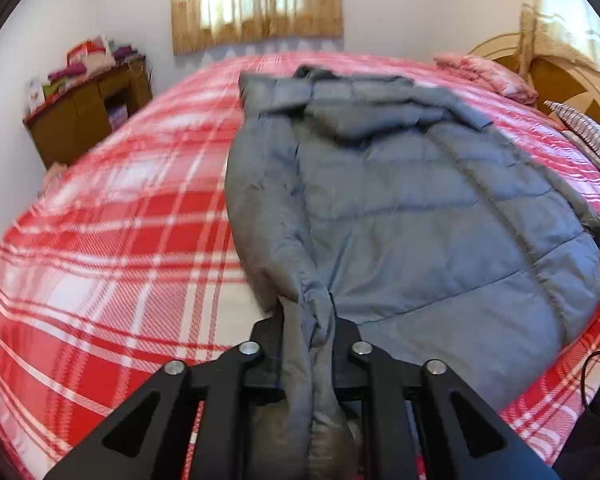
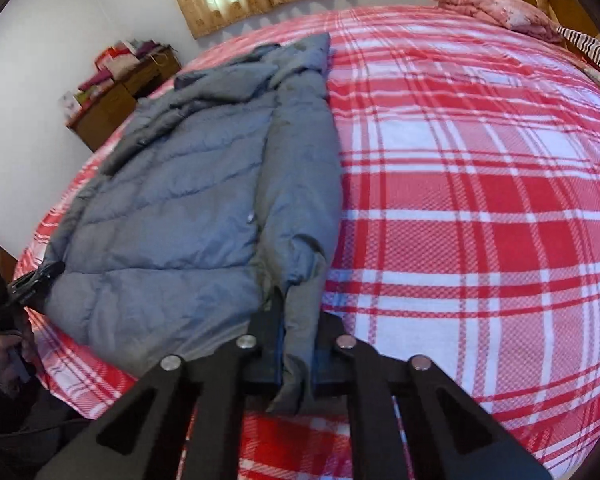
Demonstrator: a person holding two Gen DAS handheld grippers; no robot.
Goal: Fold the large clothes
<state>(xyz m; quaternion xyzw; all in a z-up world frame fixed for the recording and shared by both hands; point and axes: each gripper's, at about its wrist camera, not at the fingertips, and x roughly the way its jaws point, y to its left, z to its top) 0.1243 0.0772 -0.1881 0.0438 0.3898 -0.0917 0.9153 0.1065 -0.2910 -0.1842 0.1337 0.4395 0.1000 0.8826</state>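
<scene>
A large grey quilted jacket (image 1: pixel 400 200) lies flat on the red-and-white plaid bed (image 1: pixel 120 240), with its hood at the far end. My left gripper (image 1: pixel 306 320) is shut on the bunched end of the sleeve along the jacket's left side. In the right wrist view the same jacket (image 2: pixel 188 200) fills the left half of the bed (image 2: pixel 480 200). My right gripper (image 2: pixel 300 312) is shut on the cuff of the sleeve along the jacket's right side. My left gripper (image 2: pixel 32 276) shows at that view's left edge, at the jacket's near left corner, held by a hand (image 2: pixel 8 360).
A brown cabinet (image 1: pixel 84 120) piled with folded items stands by the far left wall. A pink pillow (image 1: pixel 488 72), a striped cloth (image 1: pixel 588 136) and a wooden headboard (image 1: pixel 560 76) are on the right. A curtained window (image 1: pixel 256 4) is behind the bed.
</scene>
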